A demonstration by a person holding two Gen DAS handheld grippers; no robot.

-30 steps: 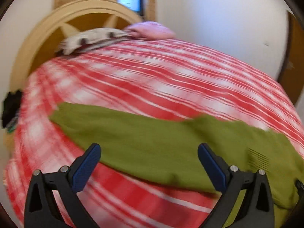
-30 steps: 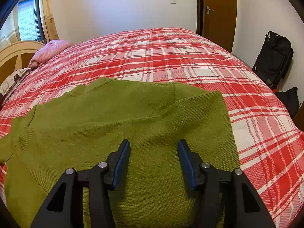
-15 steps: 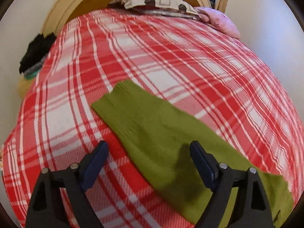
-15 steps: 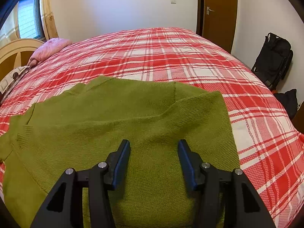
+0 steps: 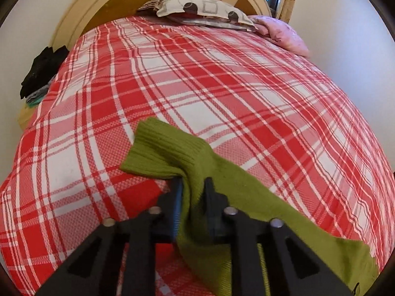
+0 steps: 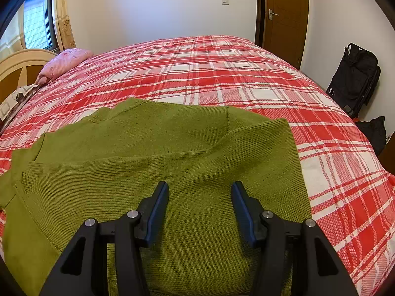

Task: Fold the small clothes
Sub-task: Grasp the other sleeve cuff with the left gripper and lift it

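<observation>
A green knitted sweater (image 6: 148,148) lies spread on the red and white checked bedcover (image 6: 209,69). In the left wrist view its sleeve (image 5: 246,197) runs from lower right to a ribbed cuff (image 5: 163,153). My left gripper (image 5: 193,185) is closing its jaws on the sleeve just behind the cuff. The knit is bunched between the pads and the cuff curls up ahead of them. My right gripper (image 6: 200,190) hovers over the sweater's body near its lower hem, half open, with nothing pinched between its fingers.
At the head of the bed stand a wooden headboard (image 5: 98,7), a patterned pillow (image 5: 205,9) and a pink pillow (image 5: 281,33). Dark clothes (image 5: 42,69) lie on a stand left of the bed. A door (image 6: 286,12) and black bags (image 6: 355,79) are beyond the bed's right side.
My left gripper swung leftward along the sleeve toward the cuff, came down and closed from wide open onto the sleeve. The right gripper and the sweater's body stayed still.
</observation>
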